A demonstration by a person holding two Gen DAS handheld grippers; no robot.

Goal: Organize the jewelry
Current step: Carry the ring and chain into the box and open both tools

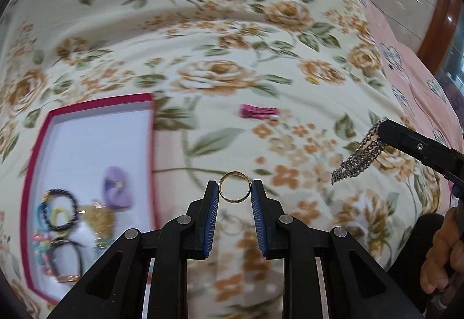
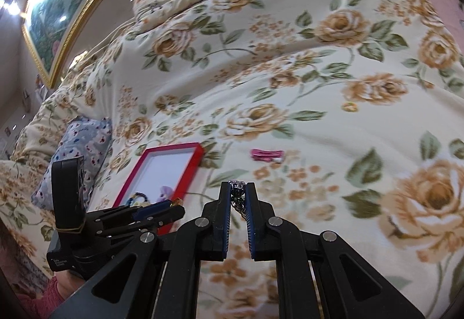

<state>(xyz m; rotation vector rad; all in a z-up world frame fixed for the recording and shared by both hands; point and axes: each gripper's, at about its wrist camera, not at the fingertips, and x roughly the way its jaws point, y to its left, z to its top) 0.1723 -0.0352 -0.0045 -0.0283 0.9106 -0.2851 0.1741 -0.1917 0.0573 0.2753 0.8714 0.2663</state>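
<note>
My left gripper (image 1: 234, 187) is shut on a gold ring (image 1: 234, 201), held upright above the floral bedspread. My right gripper (image 2: 238, 190) is shut on a silver chain (image 2: 237, 196); in the left wrist view the chain (image 1: 357, 159) hangs in several strands from the right gripper's tip (image 1: 384, 127) at the right. A red-rimmed white tray (image 1: 150, 127) lies to the left and holds hair ties (image 1: 59, 213), a purple clip (image 1: 116, 188) and gold pieces. The tray also shows in the right wrist view (image 2: 200, 156), with the left gripper (image 2: 171, 204) over its near corner.
A pink hair clip (image 1: 258, 111) lies on the bedspread beyond my left gripper; it also shows in the right wrist view (image 2: 266, 155). A small ring-like item (image 2: 349, 107) lies farther right. A blue floral pillow (image 2: 78, 144) lies left of the tray. A framed picture (image 2: 58, 14) hangs behind.
</note>
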